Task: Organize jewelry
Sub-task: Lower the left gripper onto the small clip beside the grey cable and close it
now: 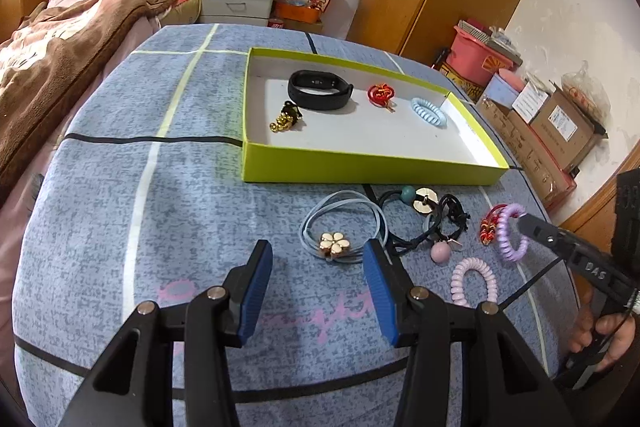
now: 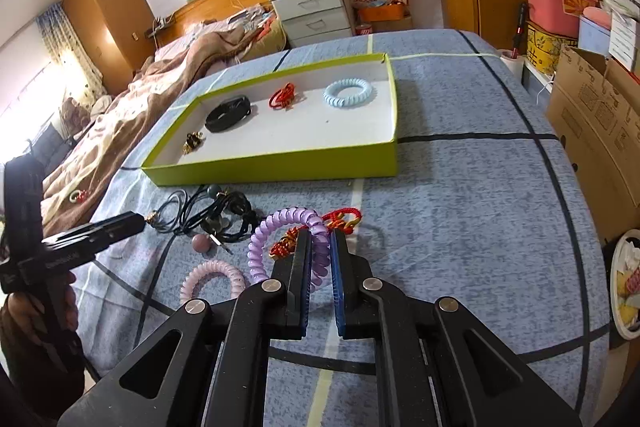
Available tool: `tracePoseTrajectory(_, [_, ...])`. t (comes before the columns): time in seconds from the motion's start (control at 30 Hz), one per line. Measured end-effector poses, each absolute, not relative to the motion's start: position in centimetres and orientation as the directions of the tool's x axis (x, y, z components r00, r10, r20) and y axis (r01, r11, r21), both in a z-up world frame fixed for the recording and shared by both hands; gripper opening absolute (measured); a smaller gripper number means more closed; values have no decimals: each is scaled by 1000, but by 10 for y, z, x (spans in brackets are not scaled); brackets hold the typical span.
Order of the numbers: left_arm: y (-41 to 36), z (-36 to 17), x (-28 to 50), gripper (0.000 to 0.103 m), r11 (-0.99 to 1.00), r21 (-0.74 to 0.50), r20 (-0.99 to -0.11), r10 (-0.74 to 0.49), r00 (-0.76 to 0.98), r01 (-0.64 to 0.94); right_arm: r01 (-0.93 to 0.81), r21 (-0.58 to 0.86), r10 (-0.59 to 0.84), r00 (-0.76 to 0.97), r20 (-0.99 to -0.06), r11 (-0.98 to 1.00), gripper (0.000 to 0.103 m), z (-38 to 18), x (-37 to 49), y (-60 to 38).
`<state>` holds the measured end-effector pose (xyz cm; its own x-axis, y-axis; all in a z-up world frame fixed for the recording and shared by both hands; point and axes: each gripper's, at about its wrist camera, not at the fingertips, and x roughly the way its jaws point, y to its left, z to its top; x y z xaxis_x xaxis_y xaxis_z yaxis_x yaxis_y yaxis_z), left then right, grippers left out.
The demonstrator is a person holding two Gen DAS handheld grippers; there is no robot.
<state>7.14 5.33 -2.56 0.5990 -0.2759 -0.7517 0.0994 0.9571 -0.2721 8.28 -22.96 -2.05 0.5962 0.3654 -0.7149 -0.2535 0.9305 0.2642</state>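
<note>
The right hand-held gripper (image 2: 320,247) pinches a purple coil hair tie (image 2: 280,227) just above the worktop (image 2: 460,207), beside a red knotted charm (image 2: 344,219). The left hand-held gripper (image 1: 318,259) hangs spread wide, empty, with the flower hair tie (image 1: 336,243) at its 12 o'clock and the green tray (image 1: 360,167) beyond.

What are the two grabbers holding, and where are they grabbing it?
The right gripper pinches the purple coil hair tie by the near side of its loop. The left gripper is open and holds nothing.
</note>
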Motion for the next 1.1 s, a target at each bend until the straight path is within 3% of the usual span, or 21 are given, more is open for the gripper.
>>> tracePoseTrajectory(0.37, [38, -31, 83, 49, 989, -127, -781, -145, 607, 73, -252, 276, 374, 626, -685, 927, 10, -10, 76, -236])
tracePoseTrajectory(0.43, [37, -31, 82, 42, 989, -126, -780, -150, 608, 82, -254, 275, 374, 629, -682, 927, 10, -9, 75, -236])
tracePoseTrajectory(0.5, [37, -31, 82, 27, 988, -124, -780, -152, 607, 88, -256, 277, 377, 629, -680, 926, 10, -8, 76, -236])
tracePoseTrajectory(0.67, [34, -30, 83, 19, 989, -107, -783, -149, 604, 105, -259, 279, 381, 626, -681, 925, 10, -9, 76, -236])
tracePoseTrajectory(1.1, [40, -13, 74, 19, 986, -127, -736, -168, 656, 110, -264, 278, 383, 628, -677, 924, 10, -7, 77, -231])
